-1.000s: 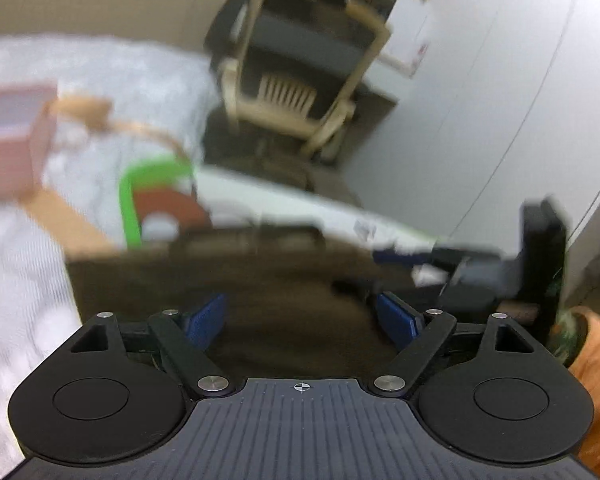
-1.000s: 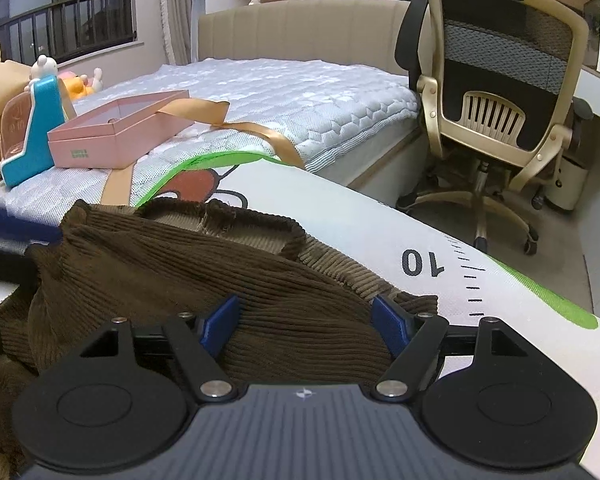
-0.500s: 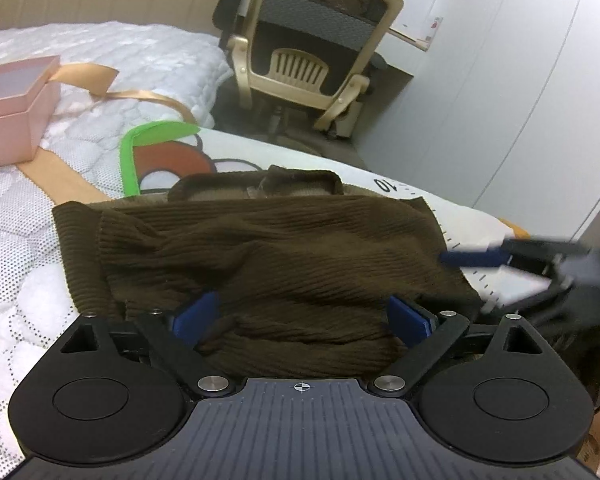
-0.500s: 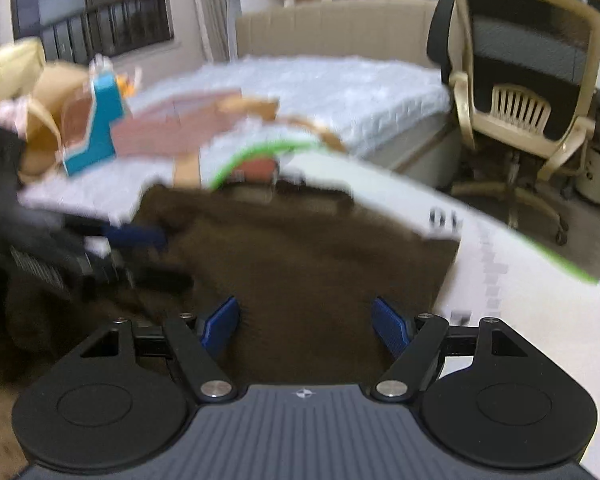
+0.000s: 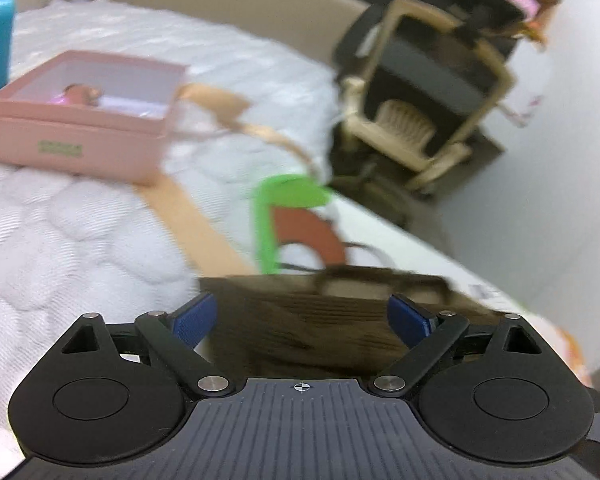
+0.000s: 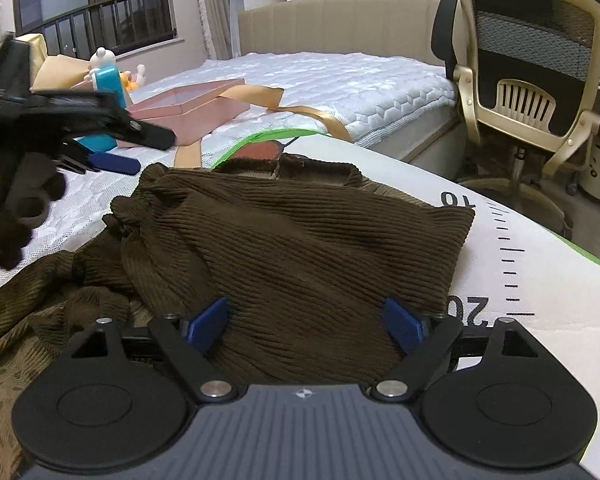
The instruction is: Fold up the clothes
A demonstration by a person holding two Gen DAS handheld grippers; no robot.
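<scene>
Bedding (image 6: 340,80) filled the background. Just ahead of the right gripper (image 6: 306,320), the brown corduroy garment (image 6: 300,240) was spread; "10" and "20" were printed on the mat (image 6: 520,280) beside it. Both the right and the left gripper (image 5: 302,318) were held wide apart, empty.

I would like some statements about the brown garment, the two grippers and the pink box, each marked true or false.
1. The right gripper is open, its jaws standing apart over the brown garment. True.
2. The pink box has its lid on. False: it is open at the top.
3. The left gripper is shut on the garment. False: its jaws are apart and hold nothing.
4. A tan ribbon lies beside the pink box. True.
5. The garment is folded into a neat square. False: its left side is bunched and rumpled.
</scene>
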